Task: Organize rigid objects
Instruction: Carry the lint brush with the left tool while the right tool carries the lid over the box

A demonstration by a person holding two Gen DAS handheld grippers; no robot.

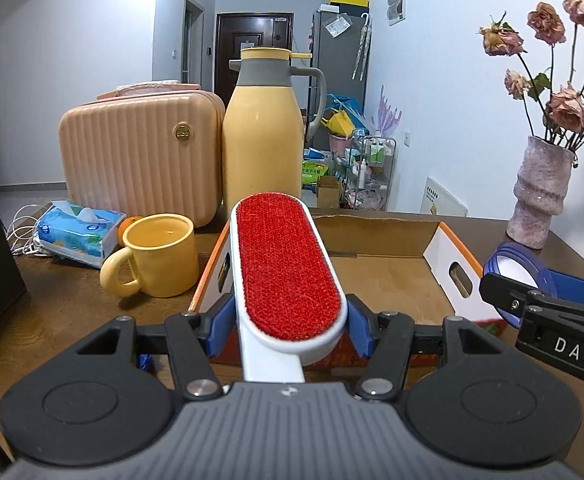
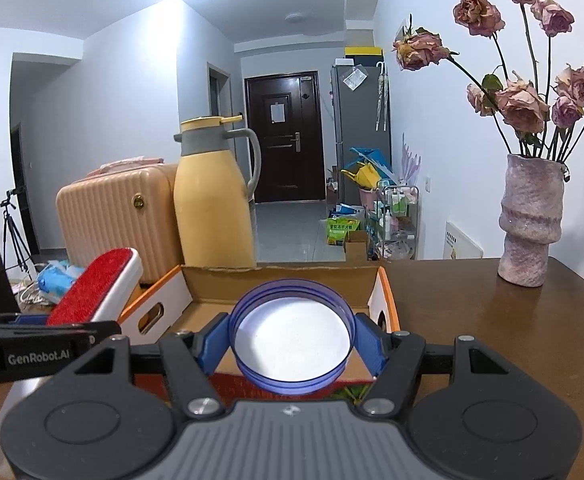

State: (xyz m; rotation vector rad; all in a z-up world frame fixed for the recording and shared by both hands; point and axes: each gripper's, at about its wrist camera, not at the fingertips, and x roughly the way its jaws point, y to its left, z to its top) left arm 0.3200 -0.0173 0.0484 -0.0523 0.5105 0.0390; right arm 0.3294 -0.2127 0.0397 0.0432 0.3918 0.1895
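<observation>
Grippers hover at the cardboard box's (image 2: 283,280) near edge: left gripper (image 1: 287,320) clamps a lint brush (image 1: 287,264), long axis pointing straight into the box over its left wall; right gripper (image 2: 292,344) pinches a blue lid (image 2: 292,340), hollow up.

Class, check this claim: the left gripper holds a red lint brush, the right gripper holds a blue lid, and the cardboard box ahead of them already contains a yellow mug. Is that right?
Not quite. The yellow mug stands on the table outside the cardboard box, to its left, as the left wrist view shows. The rest holds: the left gripper holds the red lint brush, and the right gripper holds the blue lid.
</observation>
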